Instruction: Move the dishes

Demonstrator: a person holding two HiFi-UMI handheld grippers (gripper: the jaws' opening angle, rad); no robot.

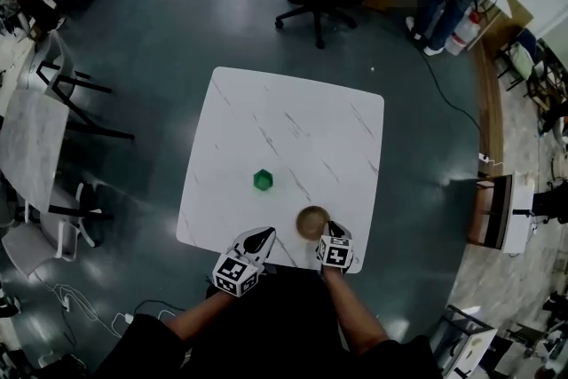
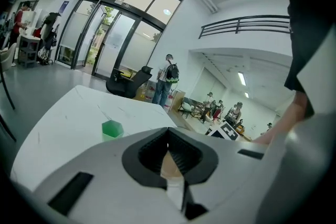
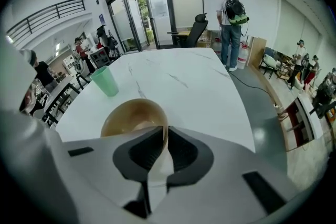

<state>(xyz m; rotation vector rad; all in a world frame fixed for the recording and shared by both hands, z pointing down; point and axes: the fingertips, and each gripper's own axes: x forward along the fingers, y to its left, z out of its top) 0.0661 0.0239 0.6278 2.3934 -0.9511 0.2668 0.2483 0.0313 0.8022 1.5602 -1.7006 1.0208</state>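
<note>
The right gripper has its 2 jaws pinched on the near rim of a brown bowl. In the head view the bowl is at the lower right of the white marble table, close to its near edge; whether it rests on the top cannot be told. The left gripper has its jaws pressed together on nothing, at the table's near edge, left of the bowl. A green cup stands up and left of the bowl, apart from it.
</note>
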